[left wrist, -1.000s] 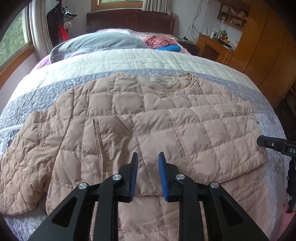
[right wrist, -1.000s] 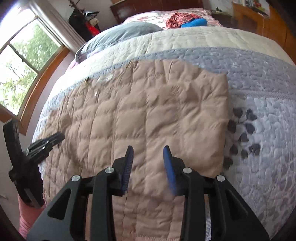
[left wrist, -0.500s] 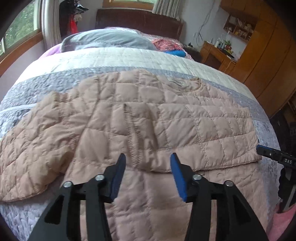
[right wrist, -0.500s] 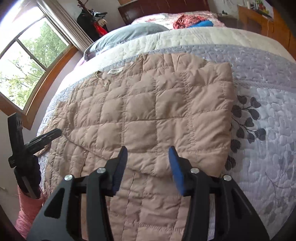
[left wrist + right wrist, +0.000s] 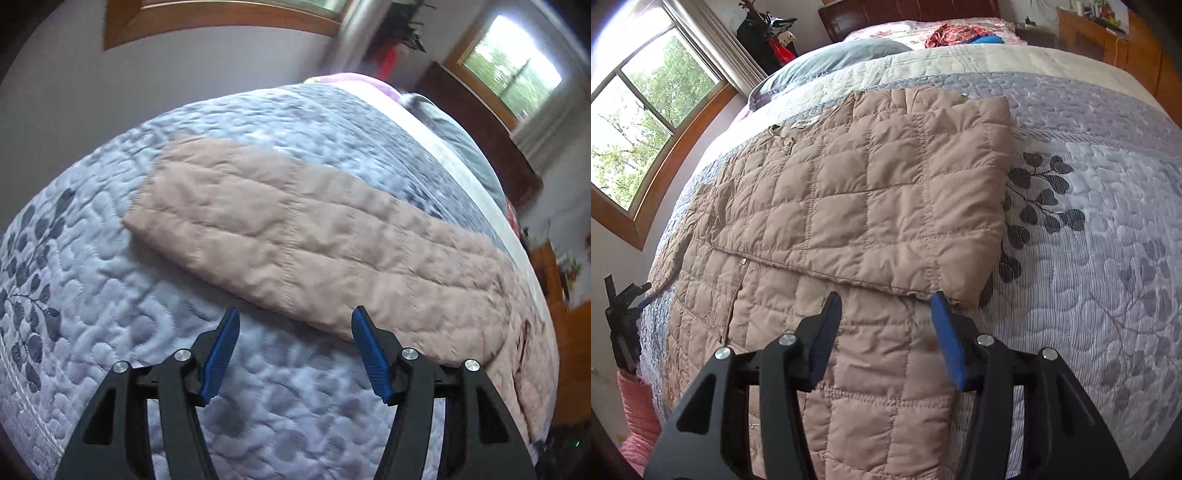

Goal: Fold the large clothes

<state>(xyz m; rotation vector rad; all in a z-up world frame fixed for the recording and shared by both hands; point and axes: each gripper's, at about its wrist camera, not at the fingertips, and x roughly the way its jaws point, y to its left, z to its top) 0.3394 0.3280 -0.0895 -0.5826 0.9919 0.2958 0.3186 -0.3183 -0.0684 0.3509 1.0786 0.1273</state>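
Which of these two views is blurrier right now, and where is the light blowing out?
Left wrist view: motion-smeared, jacket sleeve stitching soft, window overexposed. Right wrist view: sharp quilting on the jacket, fisheye-bent window glaring at upper left.

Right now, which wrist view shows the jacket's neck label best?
The right wrist view: the neck label lies in plain sight at the collar of the quilted jacket. The left wrist view shows only the outstretched sleeve over the bedspread; the label is out of its frame.
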